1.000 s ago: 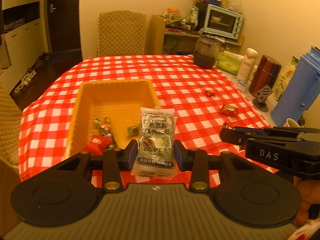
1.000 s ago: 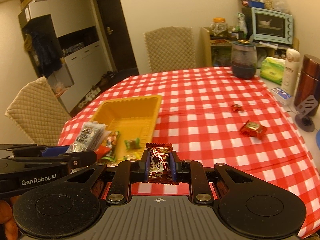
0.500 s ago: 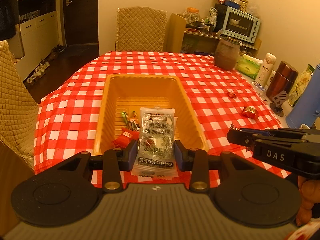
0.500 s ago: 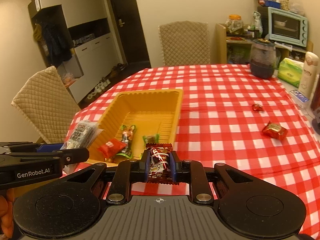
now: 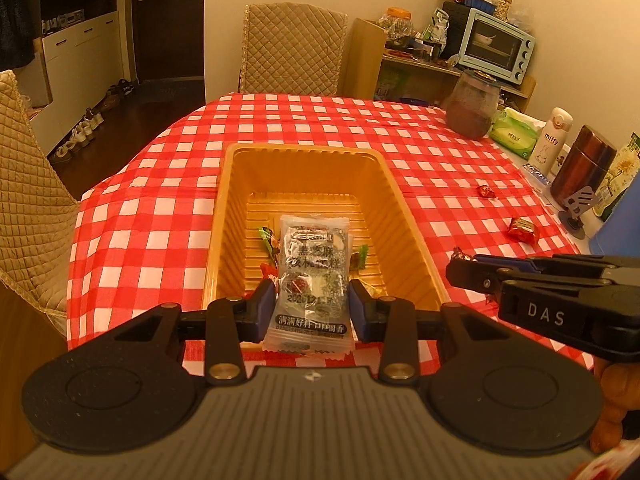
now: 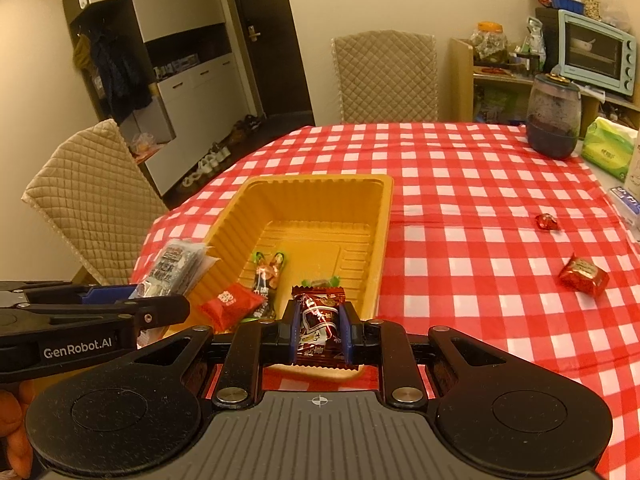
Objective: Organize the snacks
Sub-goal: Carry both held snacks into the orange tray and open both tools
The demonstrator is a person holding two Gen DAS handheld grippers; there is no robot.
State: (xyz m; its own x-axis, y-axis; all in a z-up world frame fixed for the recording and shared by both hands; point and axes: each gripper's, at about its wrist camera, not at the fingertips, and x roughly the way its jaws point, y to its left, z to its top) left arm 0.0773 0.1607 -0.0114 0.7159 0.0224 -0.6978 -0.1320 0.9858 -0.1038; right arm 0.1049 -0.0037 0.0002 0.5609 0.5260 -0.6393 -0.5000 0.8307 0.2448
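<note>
A yellow plastic tray (image 5: 304, 152) (image 6: 384, 208) sits on the red checked tablecloth. Inside it lie a red packet (image 6: 230, 303), a long dark candy (image 6: 267, 276) and a small green-ended sweet (image 6: 320, 282). My left gripper (image 5: 313, 307) is shut on a clear packet with dark print (image 5: 314, 276), held over the tray's near end. My right gripper (image 6: 320, 326) is shut on a brown-red wrapped candy (image 6: 320, 320), just over the tray's near rim. In the left wrist view the right gripper (image 5: 460, 274) enters from the right; in the right wrist view the left gripper (image 6: 176, 308) sits at the left with its packet (image 6: 172, 268).
Two red wrapped sweets (image 6: 582, 276) (image 6: 546, 222) lie loose on the cloth to the tray's right. A dark jar (image 5: 472, 110), a tissue pack (image 5: 514, 132), a white bottle (image 5: 550, 146) and a brown flask (image 5: 582, 168) line the right edge. Quilted chairs (image 5: 294, 48) (image 6: 92, 200) stand around the table.
Both grippers have moved toward the tray with their snacks still gripped; the tray now sits centred and closer under them. The loose sweets have not moved.
</note>
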